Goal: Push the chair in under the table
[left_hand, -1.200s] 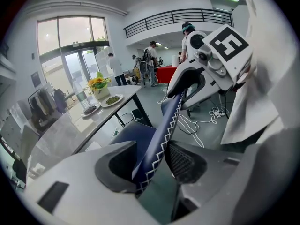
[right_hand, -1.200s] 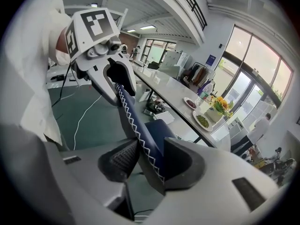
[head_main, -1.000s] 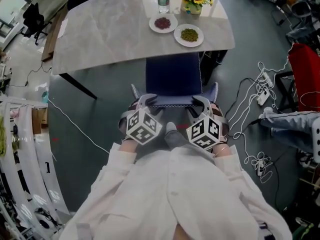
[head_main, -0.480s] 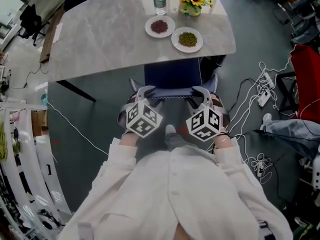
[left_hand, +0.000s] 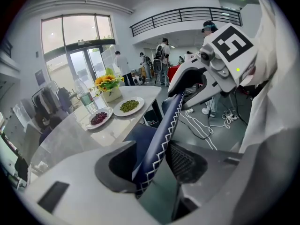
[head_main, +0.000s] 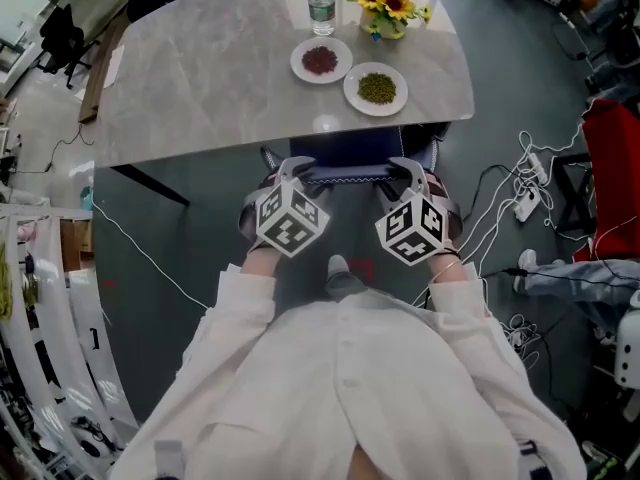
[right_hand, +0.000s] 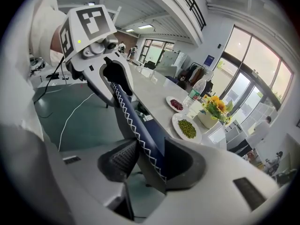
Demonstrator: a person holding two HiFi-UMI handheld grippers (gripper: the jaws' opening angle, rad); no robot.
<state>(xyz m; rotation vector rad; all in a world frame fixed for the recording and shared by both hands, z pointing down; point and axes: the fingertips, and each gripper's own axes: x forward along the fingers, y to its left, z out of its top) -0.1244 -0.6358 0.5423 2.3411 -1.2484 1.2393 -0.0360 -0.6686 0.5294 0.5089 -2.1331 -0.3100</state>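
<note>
Both my left tool (head_main: 291, 171) and right tool (head_main: 405, 170) grip the top rail of the navy upholstered chair with white zigzag stitching (head_main: 350, 174), its seat mostly beneath the near edge of the grey marble tabletop (head_main: 220, 78); I'd push evenly and straight, without skewing.

A white long-sleeved coat (head_main: 340, 388) buttoned down the front; towards the table (head_main: 220, 68), the pale grey left claw (head_main: 285, 175) and right claw (head_main: 405, 173) each bear a cube of black-and-white square markers
</note>
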